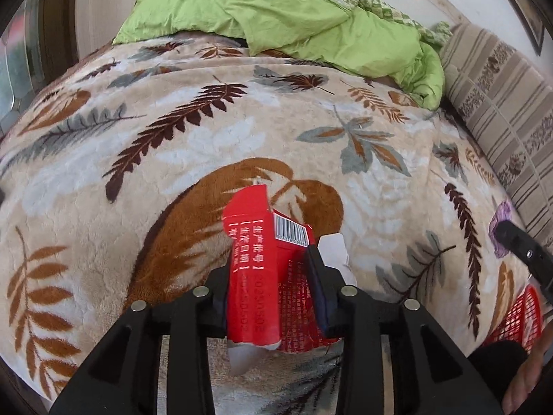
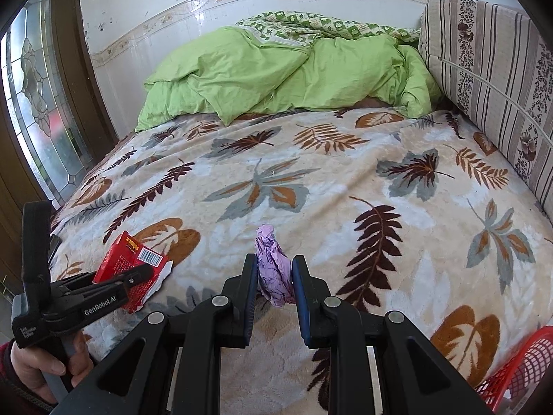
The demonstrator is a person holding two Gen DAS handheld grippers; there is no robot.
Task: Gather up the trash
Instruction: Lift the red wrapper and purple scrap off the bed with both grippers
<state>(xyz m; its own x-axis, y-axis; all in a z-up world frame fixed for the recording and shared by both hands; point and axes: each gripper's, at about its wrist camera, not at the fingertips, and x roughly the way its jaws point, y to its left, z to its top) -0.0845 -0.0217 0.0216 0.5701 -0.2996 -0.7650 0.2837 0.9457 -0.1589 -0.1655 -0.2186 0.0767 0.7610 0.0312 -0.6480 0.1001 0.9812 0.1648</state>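
Note:
My left gripper point(image 1: 273, 263) is shut on a torn red carton point(image 1: 255, 269) with a barcode and white print, held just above the leaf-patterned blanket point(image 1: 172, 159). In the right wrist view the same carton point(image 2: 133, 266) shows at lower left, in the left gripper point(image 2: 138, 276). My right gripper point(image 2: 274, 273) is shut on a crumpled purple wrapper point(image 2: 273, 266), held over the blanket point(image 2: 345, 180). The wrapper also shows at the right edge of the left wrist view point(image 1: 499, 228). A red mesh basket point(image 2: 518, 373) sits at the lower right, beside the bed; it also shows in the left wrist view point(image 1: 515, 318).
A rumpled green quilt point(image 2: 276, 72) lies at the far end of the bed. A striped cushion point(image 2: 484, 79) lines the right side. A leaded glass door point(image 2: 31, 103) stands at the left. A white scrap point(image 1: 333, 250) shows behind my left gripper's right finger.

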